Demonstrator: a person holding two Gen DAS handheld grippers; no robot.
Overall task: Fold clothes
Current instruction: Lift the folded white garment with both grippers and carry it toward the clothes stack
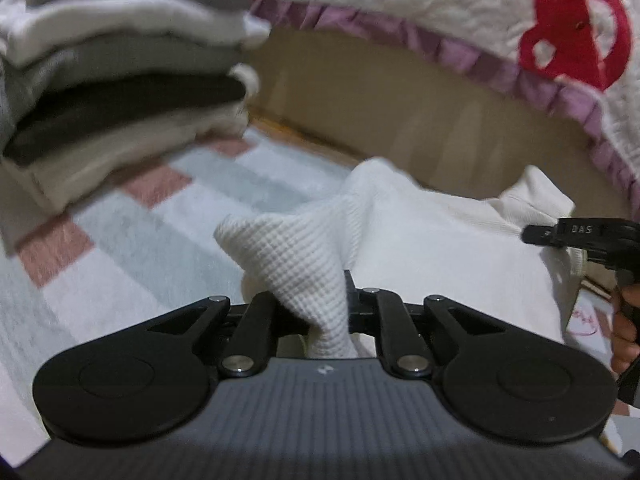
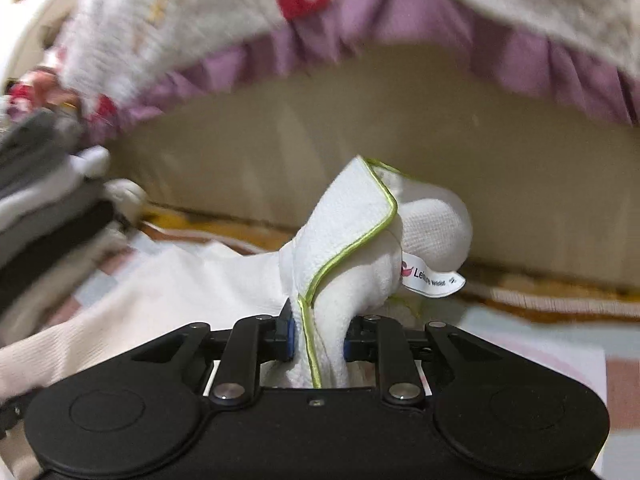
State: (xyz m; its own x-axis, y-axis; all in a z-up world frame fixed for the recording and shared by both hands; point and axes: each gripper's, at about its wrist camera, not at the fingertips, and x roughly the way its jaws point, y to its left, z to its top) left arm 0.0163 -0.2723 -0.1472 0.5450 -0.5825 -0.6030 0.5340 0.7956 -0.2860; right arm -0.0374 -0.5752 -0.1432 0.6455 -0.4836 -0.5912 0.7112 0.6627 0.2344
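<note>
A white waffle-knit garment (image 1: 420, 240) lies spread over the patterned rug. My left gripper (image 1: 326, 312) is shut on a bunched fold of it, which rises as a peak between the jaws. In the right wrist view my right gripper (image 2: 318, 340) is shut on another bunch of the white garment (image 2: 352, 240), an edge with lime-green piping and a small label. The right gripper (image 1: 560, 236) also shows at the far right of the left wrist view, at the cloth's edge, with part of a hand below it.
A stack of folded clothes (image 1: 120, 80) in grey, white and black sits on the rug at the left. Behind runs a beige bed base (image 1: 400, 100) under a white quilt with purple frill and red print (image 1: 572, 32). The rug (image 1: 140, 232) has pink, blue and white blocks.
</note>
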